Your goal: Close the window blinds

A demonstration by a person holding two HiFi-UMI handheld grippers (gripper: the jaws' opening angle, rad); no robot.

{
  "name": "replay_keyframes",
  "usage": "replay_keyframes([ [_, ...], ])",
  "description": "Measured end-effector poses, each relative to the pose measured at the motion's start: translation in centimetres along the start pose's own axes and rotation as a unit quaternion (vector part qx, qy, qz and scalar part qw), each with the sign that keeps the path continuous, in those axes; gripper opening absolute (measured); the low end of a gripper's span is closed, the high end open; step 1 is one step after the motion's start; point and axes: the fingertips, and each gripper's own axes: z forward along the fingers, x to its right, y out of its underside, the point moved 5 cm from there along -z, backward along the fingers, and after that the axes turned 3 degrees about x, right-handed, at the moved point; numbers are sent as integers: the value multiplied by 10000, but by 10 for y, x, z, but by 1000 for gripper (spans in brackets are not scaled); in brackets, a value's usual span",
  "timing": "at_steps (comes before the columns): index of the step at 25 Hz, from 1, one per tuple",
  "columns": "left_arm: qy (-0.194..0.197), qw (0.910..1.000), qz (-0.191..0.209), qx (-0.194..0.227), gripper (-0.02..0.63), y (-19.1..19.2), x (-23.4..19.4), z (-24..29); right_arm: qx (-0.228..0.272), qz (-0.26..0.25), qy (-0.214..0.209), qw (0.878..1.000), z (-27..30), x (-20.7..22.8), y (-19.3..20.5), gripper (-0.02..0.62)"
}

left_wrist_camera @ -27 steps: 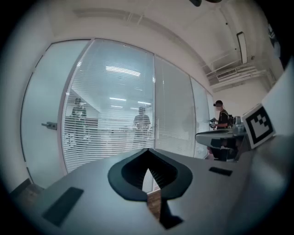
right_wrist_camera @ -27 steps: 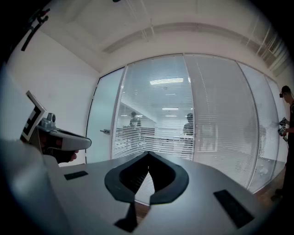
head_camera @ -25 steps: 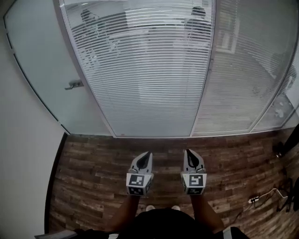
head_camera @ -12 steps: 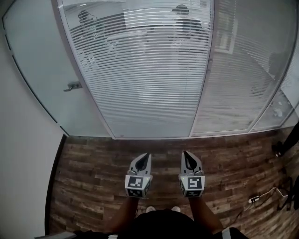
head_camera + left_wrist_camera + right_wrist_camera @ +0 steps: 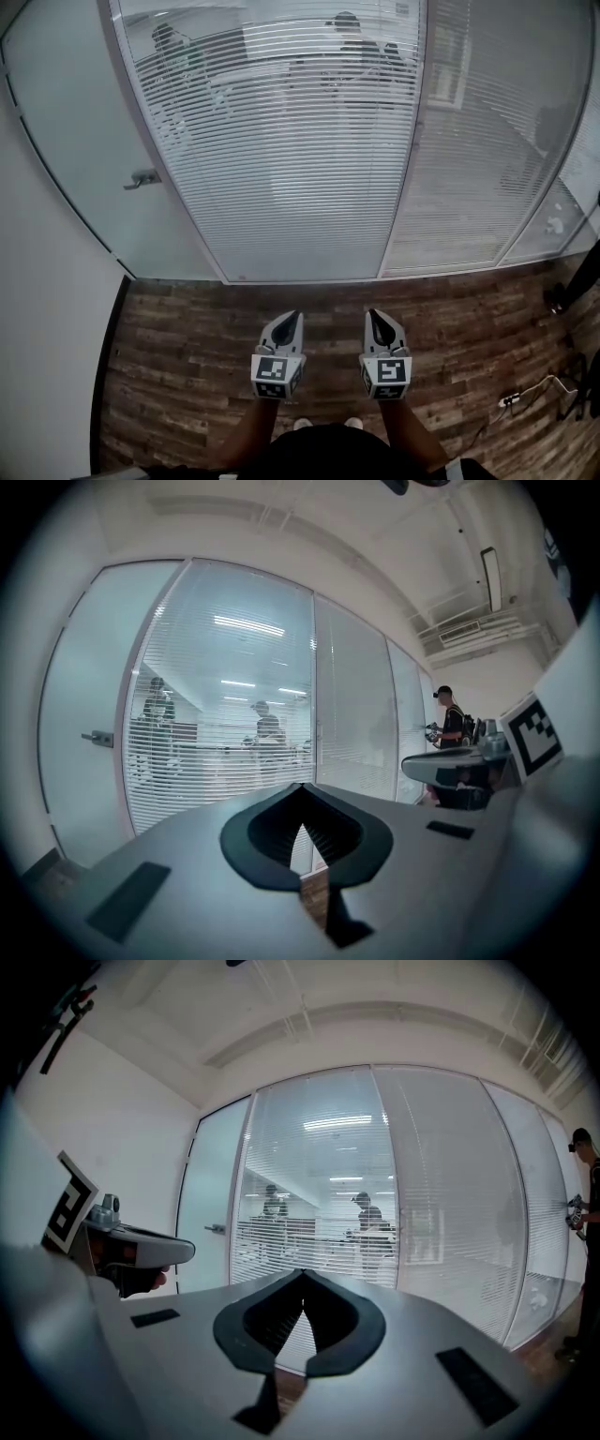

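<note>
White slatted blinds [image 5: 281, 141] hang behind the middle glass panel ahead of me; their slats stand apart, and people and desks show through them. The same blinds [image 5: 225, 733] [image 5: 319, 1204] fill both gripper views. The blinds on the right panel [image 5: 478, 159] look denser. My left gripper [image 5: 294, 316] and right gripper [image 5: 374, 314] are held side by side over the wooden floor, a good step short of the glass, and they point at it. In each gripper view the jaws meet at the tips, left gripper [image 5: 302, 789] and right gripper [image 5: 303, 1272], with nothing between them.
A frosted glass door with a metal handle [image 5: 142, 176] stands left of the blinds, beside a white wall [image 5: 47, 328]. A white cable and plug [image 5: 525, 394] lie on the floor at right. A person [image 5: 586, 1204] stands far right, near the glass.
The figures behind the blinds have shifted left in the head view. Both grippers stay in nearly the same place, still shut.
</note>
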Motion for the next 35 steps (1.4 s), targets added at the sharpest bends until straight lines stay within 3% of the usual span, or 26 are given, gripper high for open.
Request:
replay_keyframes([
  [6, 56, 9999, -69, -75, 0, -13, 2, -2, -30, 2, 95, 10000, -2, 1, 1, 3],
  [13, 133, 9999, -62, -44, 0, 1, -8, -6, 36, -68, 250, 9997, -9, -7, -1, 3],
  [28, 651, 9978, 66, -124, 0, 9, -28, -18, 132, -22, 777, 9969, -18, -30, 7, 3],
  [32, 661, 9977, -104, -71, 0, 2, -27, -5, 158, 38, 895, 9959, -11, -23, -1, 3],
  [35, 751, 9971, 0, -80, 0, 10, -20, 7, 108, 168, 876, 9960, -6, -13, 3, 3],
])
